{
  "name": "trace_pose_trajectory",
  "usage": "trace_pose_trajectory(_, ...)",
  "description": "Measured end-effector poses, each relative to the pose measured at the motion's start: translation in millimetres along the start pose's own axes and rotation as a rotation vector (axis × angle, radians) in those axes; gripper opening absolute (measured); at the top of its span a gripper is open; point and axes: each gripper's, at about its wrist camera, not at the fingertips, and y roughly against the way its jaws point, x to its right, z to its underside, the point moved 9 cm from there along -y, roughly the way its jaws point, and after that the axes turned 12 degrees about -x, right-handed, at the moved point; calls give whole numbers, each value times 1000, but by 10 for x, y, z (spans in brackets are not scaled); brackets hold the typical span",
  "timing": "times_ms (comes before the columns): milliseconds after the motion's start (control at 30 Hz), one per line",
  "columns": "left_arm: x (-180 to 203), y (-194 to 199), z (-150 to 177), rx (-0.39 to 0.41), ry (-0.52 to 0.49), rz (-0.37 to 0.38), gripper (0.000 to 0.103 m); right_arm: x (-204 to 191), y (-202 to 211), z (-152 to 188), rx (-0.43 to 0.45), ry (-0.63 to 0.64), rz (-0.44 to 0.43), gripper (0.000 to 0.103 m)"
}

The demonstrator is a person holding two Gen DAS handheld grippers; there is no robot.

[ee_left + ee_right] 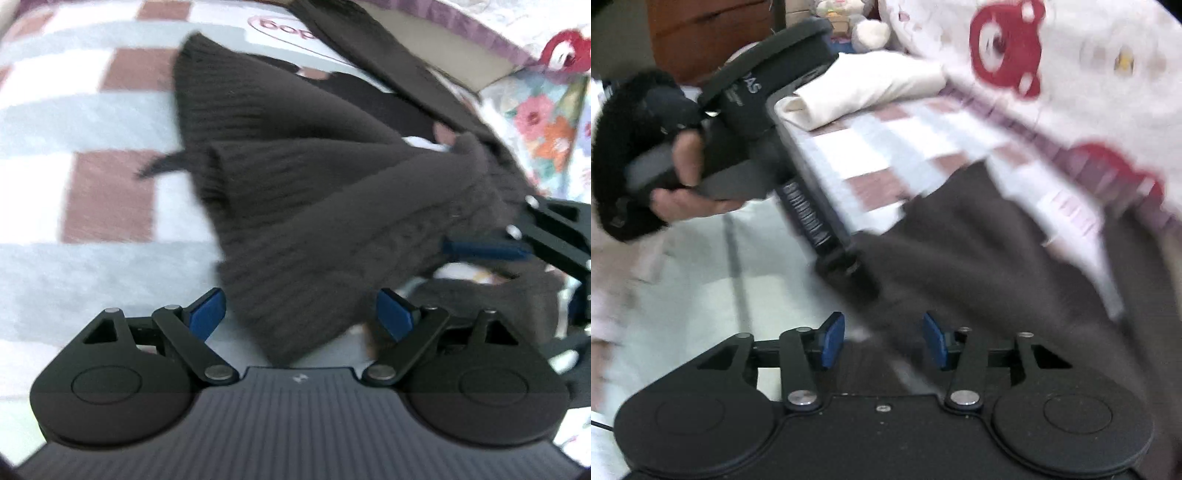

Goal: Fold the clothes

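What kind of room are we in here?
Most likely a bedroom: the brown knit sweater lies on a bed with a checked blanket, a bear-print quilt is piled alongside, and stuffed toys sit behind.

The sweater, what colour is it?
The sweater is dark brown, with a ribbed knit. The left wrist view shows it best.

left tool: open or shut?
Open. The left tool has its blue pads set wide apart, with the brown sweater lying loose between them.

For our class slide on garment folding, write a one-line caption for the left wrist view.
Open left gripper faces a dark brown ribbed sweater on a checked blanket.
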Motion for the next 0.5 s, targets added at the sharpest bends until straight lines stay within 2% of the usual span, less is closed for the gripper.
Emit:
trace_pose_trajectory(67, -50, 28, -39, 61, 89, 27, 53, 0, -68, -8, -16, 61, 61, 60)
trace_pose_trajectory(100, -78, 36, -53, 70, 108, 36, 29, -10, -124, 3, -30, 85, 76, 60)
trace_pose_trajectory(133, -107, 46, -68, 79, 128, 48, 24, -7, -165, 12, -39, 103, 89, 60)
trace_pose_trajectory(200, -156, 122, -105, 112, 166, 123, 17, -36, -230, 25, -44, 141, 114, 60)
trace_pose_trajectory(267, -161, 224, -155, 153, 185, 206, 12, -44, -252, -2, -31, 180, 175, 64)
trace_pose_trajectory(333, -86, 356, -216, 213, 162, 294, 4, -5, -269, -56, -19, 217, 259, 66)
trace_pose_trajectory(433, 25, 505, -271, 284, 126, 393, 3, -13, -312, -97, -25, 260, 308, 66)
trace_pose_trajectory(500, 91, 543, -299, 306, 105, 411, 3, 22, -334, -115, -23, 260, 345, 66)
